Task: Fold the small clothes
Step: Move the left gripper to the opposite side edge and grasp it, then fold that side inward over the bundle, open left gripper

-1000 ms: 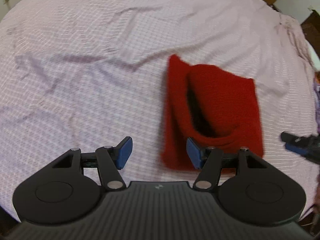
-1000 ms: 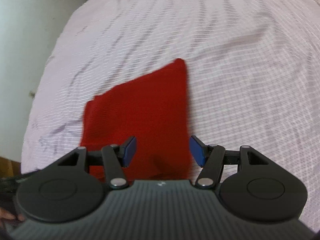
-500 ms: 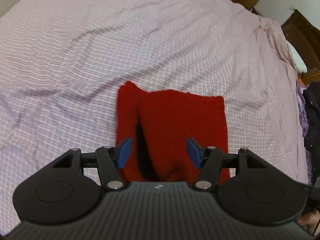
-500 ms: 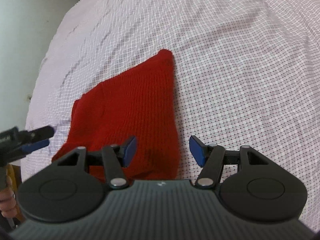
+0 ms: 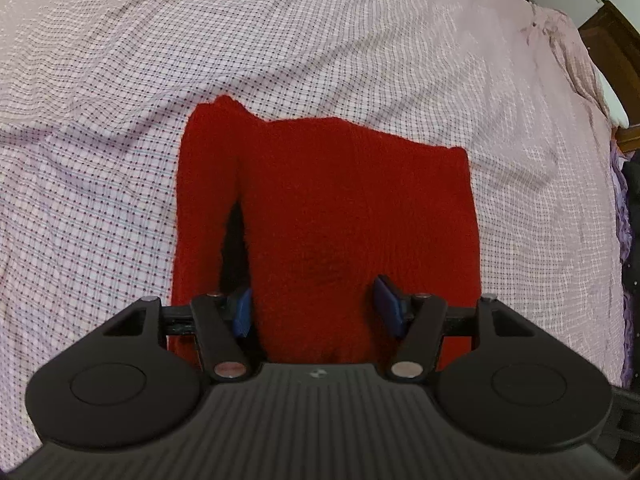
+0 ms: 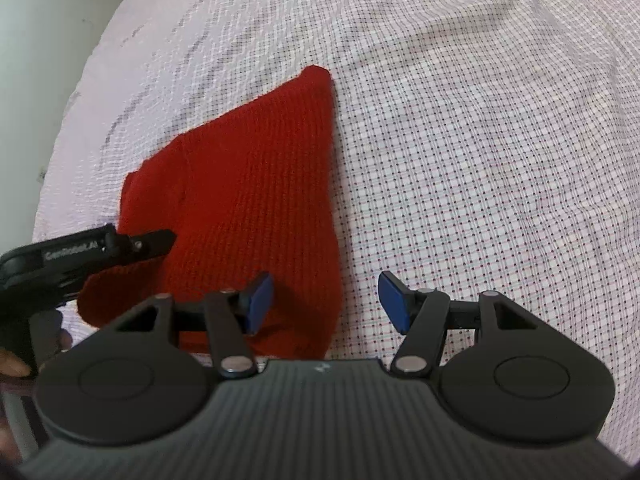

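Note:
A folded red knit garment point(image 5: 344, 208) lies flat on the pink checked bedsheet point(image 5: 200, 40). A dark gap shows between its left strip and the top layer. My left gripper point(image 5: 314, 312) is open and empty, with its jaws over the garment's near edge. In the right wrist view the garment point(image 6: 256, 192) lies to the left. My right gripper point(image 6: 326, 304) is open and empty, straddling the garment's near right corner. The left gripper's body point(image 6: 80, 256) reaches in from the left over the garment's near left part.
The bed's left edge and a pale wall point(image 6: 48, 40) show in the right wrist view. Dark wooden furniture point(image 5: 616, 40) and purple cloth point(image 5: 624, 216) lie past the bed's right edge in the left wrist view. The sheet point(image 6: 480, 140) is wrinkled.
Both grippers moved closer to the garment. The left gripper shifted right so the garment sits centred between its jaws. The right gripper moved right, to the garment's right corner. Both stayed open.

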`<state>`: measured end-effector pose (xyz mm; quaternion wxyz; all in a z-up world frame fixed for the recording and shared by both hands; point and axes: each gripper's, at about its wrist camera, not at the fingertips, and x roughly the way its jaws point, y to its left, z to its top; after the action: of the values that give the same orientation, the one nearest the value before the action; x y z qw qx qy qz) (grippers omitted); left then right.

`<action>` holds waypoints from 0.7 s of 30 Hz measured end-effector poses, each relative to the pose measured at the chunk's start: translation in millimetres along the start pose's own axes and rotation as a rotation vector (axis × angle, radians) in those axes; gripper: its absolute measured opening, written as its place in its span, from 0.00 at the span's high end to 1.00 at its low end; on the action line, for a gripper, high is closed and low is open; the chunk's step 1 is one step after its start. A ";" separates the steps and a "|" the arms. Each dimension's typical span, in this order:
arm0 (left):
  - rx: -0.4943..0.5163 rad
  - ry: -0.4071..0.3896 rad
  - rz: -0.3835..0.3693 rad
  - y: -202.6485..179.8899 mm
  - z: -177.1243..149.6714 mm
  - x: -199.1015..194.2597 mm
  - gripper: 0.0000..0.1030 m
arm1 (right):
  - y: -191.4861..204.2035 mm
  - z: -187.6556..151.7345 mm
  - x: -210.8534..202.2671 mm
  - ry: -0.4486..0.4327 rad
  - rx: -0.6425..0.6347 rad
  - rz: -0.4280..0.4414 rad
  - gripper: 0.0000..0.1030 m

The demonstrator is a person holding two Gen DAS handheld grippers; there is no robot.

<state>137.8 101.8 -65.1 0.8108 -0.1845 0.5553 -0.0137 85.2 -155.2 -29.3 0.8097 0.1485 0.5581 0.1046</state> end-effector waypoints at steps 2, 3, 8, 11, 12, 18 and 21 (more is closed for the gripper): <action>-0.004 -0.004 -0.011 1.5 1.4 3.2 0.39 | -1.4 -1.1 0.0 -0.002 0.012 -0.003 0.41; -0.004 -0.011 -0.025 2.1 1.8 2.9 0.49 | -1.9 -1.5 -0.2 -0.003 0.017 -0.006 0.41; -0.006 -0.042 -0.099 6.8 2.3 -5.3 0.80 | -2.8 -2.7 -1.3 -0.008 0.032 -0.017 0.41; -0.006 -0.080 -0.138 12.6 0.3 -25.3 0.82 | -1.8 -2.6 -4.4 -0.016 0.030 -0.017 0.41; -0.008 -0.094 -0.149 15.0 -1.0 -34.0 0.82 | -1.2 -2.3 -5.8 -0.019 0.030 -0.015 0.41; -0.015 -0.149 -0.112 40.8 -12.2 -78.9 0.83 | 9.6 1.2 -16.7 -0.064 -0.003 0.008 0.41; -0.032 -0.145 -0.067 61.5 -11.5 -78.7 0.83 | 17.6 2.3 -16.8 -0.085 -0.016 0.044 0.41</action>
<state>86.1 173.6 -17.6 0.8451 -0.2163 0.4887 -0.0184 81.3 -144.7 -7.6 0.8313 0.1585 0.5190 0.1205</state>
